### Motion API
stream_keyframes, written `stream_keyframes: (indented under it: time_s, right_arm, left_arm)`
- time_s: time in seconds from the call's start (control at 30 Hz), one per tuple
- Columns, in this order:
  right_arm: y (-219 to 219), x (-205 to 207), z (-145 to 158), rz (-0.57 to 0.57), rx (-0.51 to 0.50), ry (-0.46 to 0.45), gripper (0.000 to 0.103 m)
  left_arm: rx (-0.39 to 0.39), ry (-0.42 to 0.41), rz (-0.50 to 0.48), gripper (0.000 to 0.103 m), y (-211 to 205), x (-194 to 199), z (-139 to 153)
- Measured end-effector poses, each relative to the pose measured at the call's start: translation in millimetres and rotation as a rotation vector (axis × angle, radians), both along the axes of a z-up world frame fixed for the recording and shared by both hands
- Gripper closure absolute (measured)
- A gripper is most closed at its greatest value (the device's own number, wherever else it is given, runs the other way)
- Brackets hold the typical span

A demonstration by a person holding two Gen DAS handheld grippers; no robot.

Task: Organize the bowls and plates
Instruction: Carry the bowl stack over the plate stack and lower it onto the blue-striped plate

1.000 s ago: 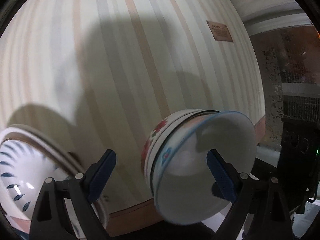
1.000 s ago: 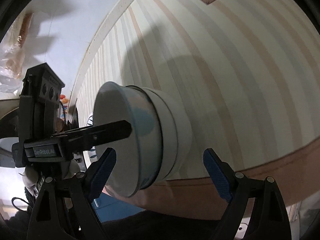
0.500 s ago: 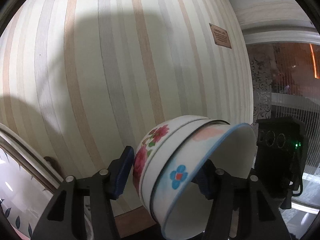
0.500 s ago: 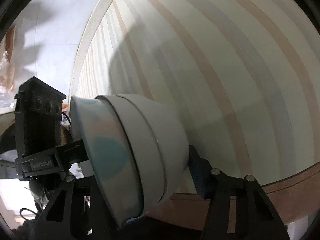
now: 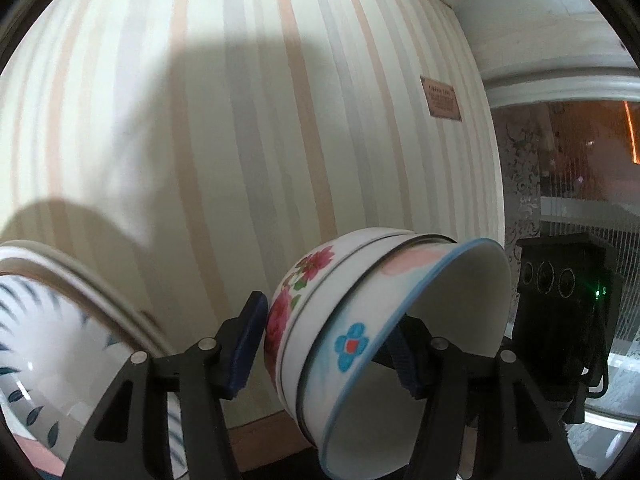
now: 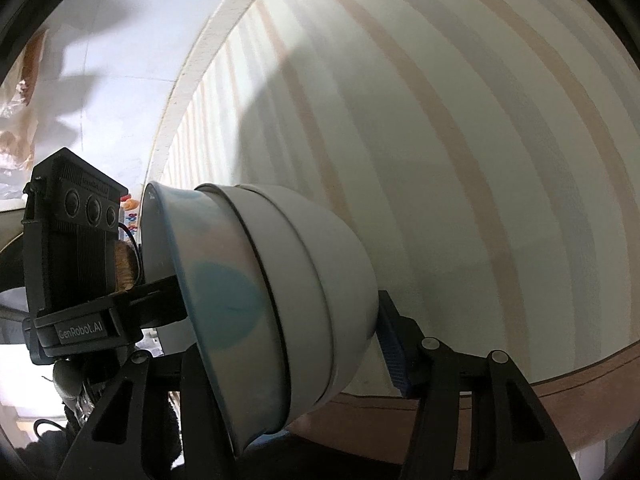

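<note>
striped counter [image 5: 200, 160] lies bare beyond; both your jaws clamp the stack of bowls [image 5: 360, 320], nested, innermost empty.

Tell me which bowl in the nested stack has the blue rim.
The innermost bowl, whose open mouth faces the left wrist camera. It has a blue flower; the outermost bowl carries red flowers and no blue rim.

Under me spreads a striped cloth [image 5: 248, 128], cream with grey and peach bands and a brown hem [image 6: 580, 392] along its near edge. A small brown label [image 5: 441, 98] sits on it far to the right. Broad shadows [image 5: 168, 152] fall across the stripes. Beyond its right edge I see a patterned grey panel [image 5: 520, 184] and an orange glow [image 5: 628, 132]. On the left lies a pale wall [image 6: 120, 32].
</note>
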State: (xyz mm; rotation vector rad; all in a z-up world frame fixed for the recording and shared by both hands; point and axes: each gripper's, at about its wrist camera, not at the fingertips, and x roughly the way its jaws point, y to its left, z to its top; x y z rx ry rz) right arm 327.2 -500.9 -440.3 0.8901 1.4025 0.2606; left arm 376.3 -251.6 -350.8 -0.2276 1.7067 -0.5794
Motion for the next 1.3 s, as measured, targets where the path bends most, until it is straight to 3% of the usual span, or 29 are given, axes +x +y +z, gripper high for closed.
stream_keyframes:
  time_s: [0.4, 0.73, 1.03, 1.3]
  right_arm:
    - [75.3, 38.0, 47.3, 0.169, 0.017, -0.042, 0.047]
    - [164.0, 65.8, 50.6, 0.345, 0.041, -0.051, 0.047]
    - [205.6, 75.7, 34.1, 0.429, 0.043, -0.023, 0.047]
    - [221.8, 83.0, 17.4, 0.438, 0.029, 0.008, 0.047]
  left_arm:
    - [0.015, -0.042, 0.143, 0.048, 90.3, 7.5, 45.9]
    - [0.049, -0.052, 0.322, 0.048, 185.6, 2.5, 50.0]
    - [0.053, -0.027, 0.398, 0.048, 215.7, -3.2, 32.5]
    - [0.053, -0.003, 0.41, 0.048, 209.9, -2.7, 17.2]
